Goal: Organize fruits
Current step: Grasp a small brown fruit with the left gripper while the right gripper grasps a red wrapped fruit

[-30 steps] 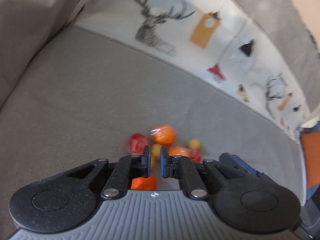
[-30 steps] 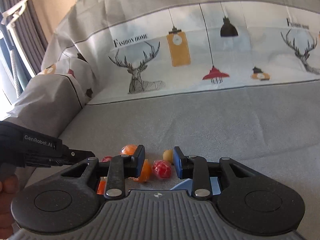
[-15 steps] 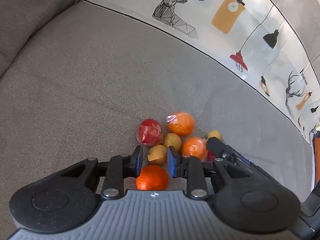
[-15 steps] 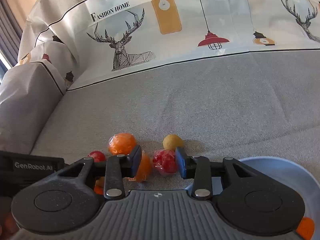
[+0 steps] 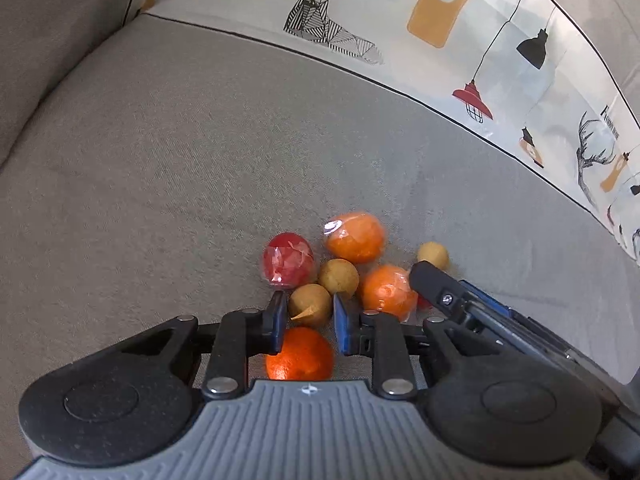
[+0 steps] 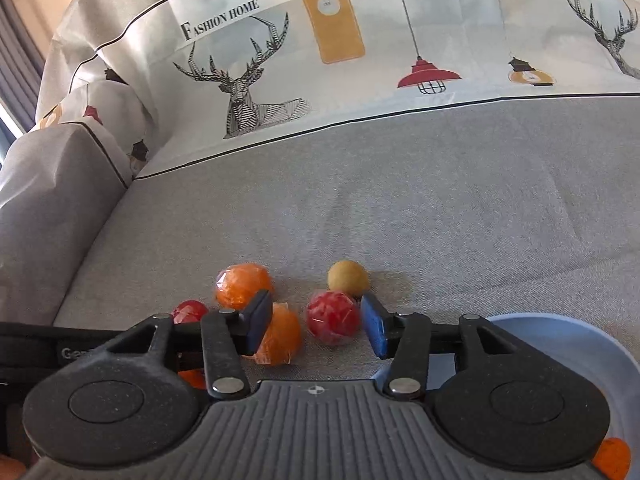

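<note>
A heap of small fruits lies on the grey sofa seat. In the left wrist view my left gripper [image 5: 308, 320] is open, its pads either side of a tan round fruit [image 5: 309, 305], with a bare orange [image 5: 300, 354] under the jaws. A wrapped red fruit [image 5: 287, 260], two wrapped oranges [image 5: 354, 237] [image 5: 386, 289] and two more tan fruits [image 5: 339, 277] [image 5: 433, 255] lie beyond. In the right wrist view my right gripper [image 6: 316, 326] is open around a wrapped red fruit [image 6: 333, 317]. A blue bowl [image 6: 560, 344] sits at the lower right, holding an orange piece [image 6: 610, 456].
The sofa backrest carries a white cover printed with deer and lamps [image 6: 280, 72]. A grey cushion or armrest [image 6: 52, 200] stands at the left. My right gripper's finger [image 5: 452, 292] reaches into the left wrist view beside the fruits.
Both grippers have dropped toward the fruit heap and opened wider. The left jaws now flank the tan fruit; the right jaws now flank the wrapped red fruit.
</note>
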`<state>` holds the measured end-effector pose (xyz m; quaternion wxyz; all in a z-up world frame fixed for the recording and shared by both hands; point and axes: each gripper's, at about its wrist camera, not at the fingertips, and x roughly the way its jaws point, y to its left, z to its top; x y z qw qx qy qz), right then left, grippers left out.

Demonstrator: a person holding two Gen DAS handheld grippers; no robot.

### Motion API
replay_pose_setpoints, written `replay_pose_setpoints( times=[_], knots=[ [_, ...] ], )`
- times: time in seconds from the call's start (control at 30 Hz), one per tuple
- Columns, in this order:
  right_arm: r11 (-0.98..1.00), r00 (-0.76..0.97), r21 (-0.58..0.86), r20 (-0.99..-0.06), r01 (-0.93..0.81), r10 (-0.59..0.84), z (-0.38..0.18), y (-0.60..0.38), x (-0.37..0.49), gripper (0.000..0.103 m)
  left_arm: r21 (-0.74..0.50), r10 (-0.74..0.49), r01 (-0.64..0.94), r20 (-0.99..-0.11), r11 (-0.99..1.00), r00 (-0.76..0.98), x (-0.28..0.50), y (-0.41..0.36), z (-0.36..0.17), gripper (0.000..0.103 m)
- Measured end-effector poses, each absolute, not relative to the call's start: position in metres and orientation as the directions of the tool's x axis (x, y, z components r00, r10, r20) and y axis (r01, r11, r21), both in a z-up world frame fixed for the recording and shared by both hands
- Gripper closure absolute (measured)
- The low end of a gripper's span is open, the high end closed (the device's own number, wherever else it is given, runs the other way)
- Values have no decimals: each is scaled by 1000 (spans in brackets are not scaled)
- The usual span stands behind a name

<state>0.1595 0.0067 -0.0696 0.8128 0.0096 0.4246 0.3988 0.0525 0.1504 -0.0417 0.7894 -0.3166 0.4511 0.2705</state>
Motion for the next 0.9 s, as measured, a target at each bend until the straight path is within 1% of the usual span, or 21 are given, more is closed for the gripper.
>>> replay_pose_setpoints(
  times=[0.1, 0.23, 0.27, 0.33, 0.43, 0.53, 0.63, 0.67, 0.7, 0.73, 0.9],
  knots=[
    [687, 325, 355, -683, -634, 654, -69, 7, 159, 52, -263, 148, -714, -877, 648, 457, 48, 153, -38, 76],
    [696, 341, 334, -687, -636, 641, -68, 7, 158, 54, -218, 179, -729, -888, 649, 424, 46, 155, -37, 76],
    [711, 360, 317, -692, -627, 626, -67, 6, 159, 56, -208, 181, -732, -892, 648, 414, 46, 155, -38, 76],
    [733, 384, 289, -702, -616, 599, -68, 5, 161, 56, -200, 179, -732, -896, 651, 405, 47, 155, -39, 76],
    [706, 344, 289, -715, -646, 608, -73, 9, 159, 56, -194, 174, -725, -900, 661, 400, 49, 156, -40, 76],
    [695, 344, 234, -735, -680, 584, -76, 16, 152, 56, -179, 180, -719, -902, 672, 393, 50, 155, -41, 76],
    [690, 343, 214, -744, -691, 574, -78, 19, 149, 58, -172, 183, -713, -902, 680, 392, 50, 154, -41, 76],
    [688, 343, 208, -745, -695, 572, -78, 20, 148, 60, -173, 182, -712, -901, 681, 393, 50, 154, -41, 76],
    [689, 346, 203, -746, -696, 569, -78, 20, 148, 71, -173, 183, -711, -901, 681, 394, 50, 154, -41, 76],
    [684, 342, 207, -744, -699, 574, -78, 19, 148, 73, -169, 185, -710, -901, 683, 393, 50, 153, -41, 76],
    [654, 324, 246, -713, -715, 622, -69, 15, 147, 74, -158, 202, -707, -895, 690, 397, 49, 151, -38, 76]
  ],
)
